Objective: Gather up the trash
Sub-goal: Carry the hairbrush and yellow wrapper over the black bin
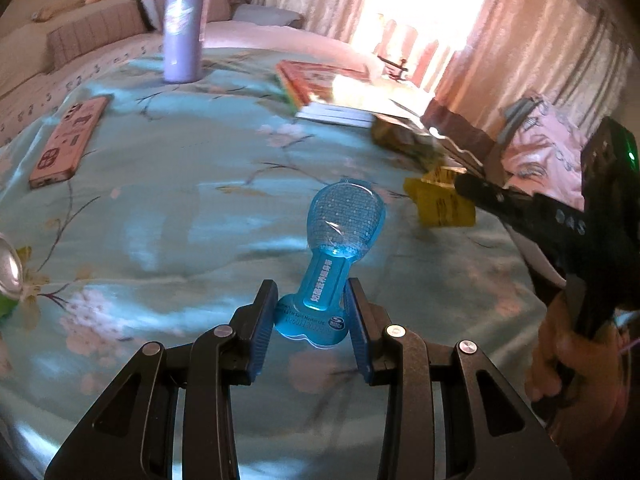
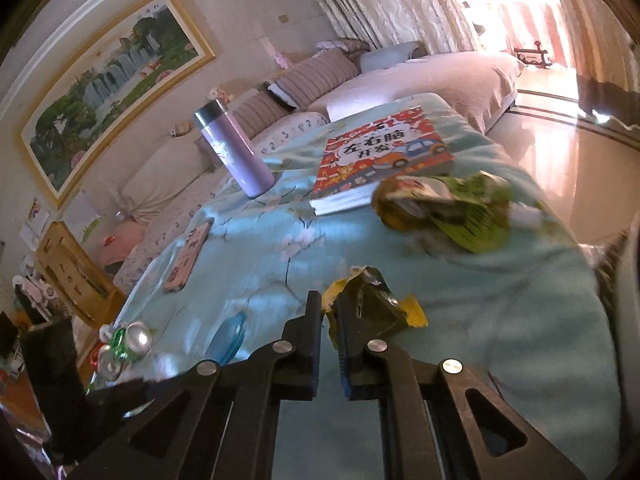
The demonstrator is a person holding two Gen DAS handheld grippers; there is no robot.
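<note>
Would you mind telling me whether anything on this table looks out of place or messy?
Yes: a crumpled green snack bag lies against the red children's book, and empty drink cans lie tipped near the table edge. The purple flask stands upright.

Green snack bag (image 2: pixel 460 208) blurred; can (image 1: pixel 8 268) cut off.

The surface (image 1: pixel 180 168), under a teal floral cloth, carries a bottle (image 1: pixel 185 24), phone (image 1: pixel 70 142), book (image 2: pixel 380 156), snack bag (image 2: pixel 452 208) and cans (image 2: pixel 128 344).
</note>
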